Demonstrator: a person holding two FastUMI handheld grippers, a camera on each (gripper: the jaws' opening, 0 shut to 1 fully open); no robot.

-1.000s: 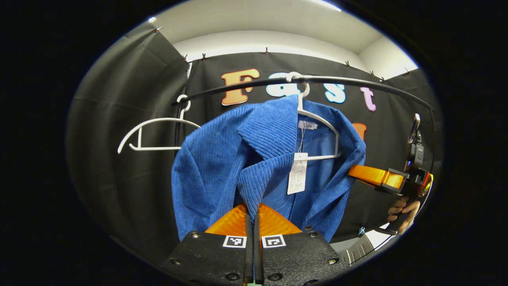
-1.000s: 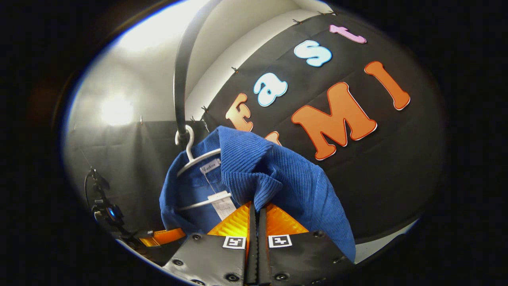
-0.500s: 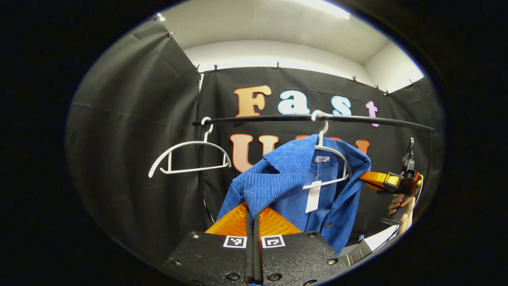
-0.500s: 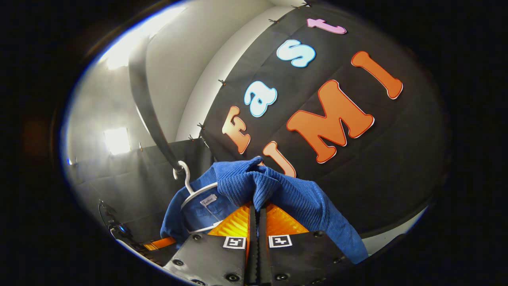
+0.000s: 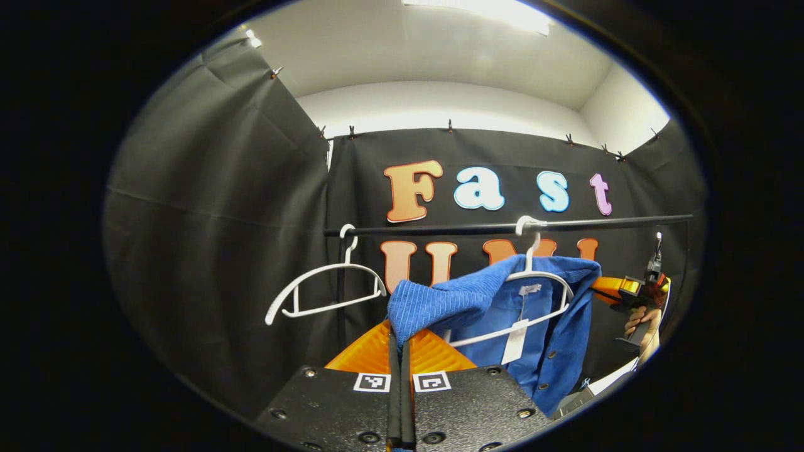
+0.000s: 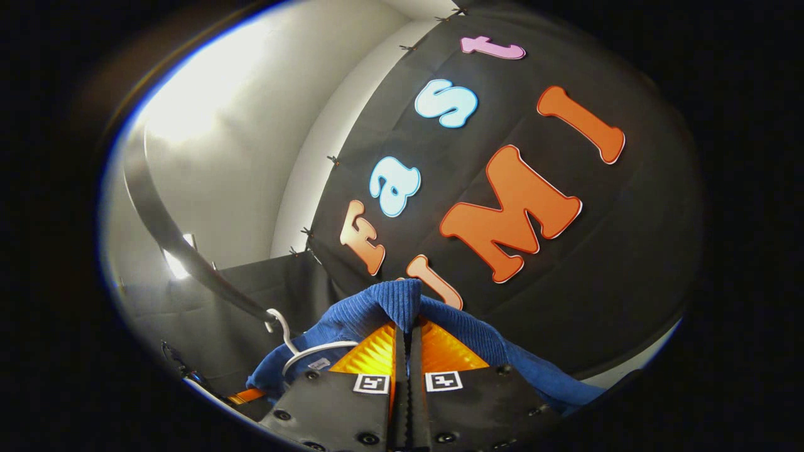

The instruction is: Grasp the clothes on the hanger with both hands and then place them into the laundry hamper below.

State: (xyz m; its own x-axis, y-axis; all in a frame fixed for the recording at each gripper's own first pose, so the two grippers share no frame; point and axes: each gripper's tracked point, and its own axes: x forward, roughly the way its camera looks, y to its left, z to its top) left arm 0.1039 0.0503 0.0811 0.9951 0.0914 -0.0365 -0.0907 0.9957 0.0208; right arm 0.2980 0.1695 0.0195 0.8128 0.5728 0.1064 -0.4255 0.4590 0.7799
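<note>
Left gripper and right gripper each pinch the blue jacket, half off its hanger on the rail. Left gripper view adds an empty hanger near the rail's left end; white ceiling above

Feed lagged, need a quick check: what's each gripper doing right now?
Left gripper: closed on the blue jacket.
Right gripper: closed on the same jacket.

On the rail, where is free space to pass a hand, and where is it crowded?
Free: the stretch of rail between the empty white hanger and the hanger carrying the blue jacket. Crowded: around the jacket, where the left gripper and right gripper both clamp it.
</note>
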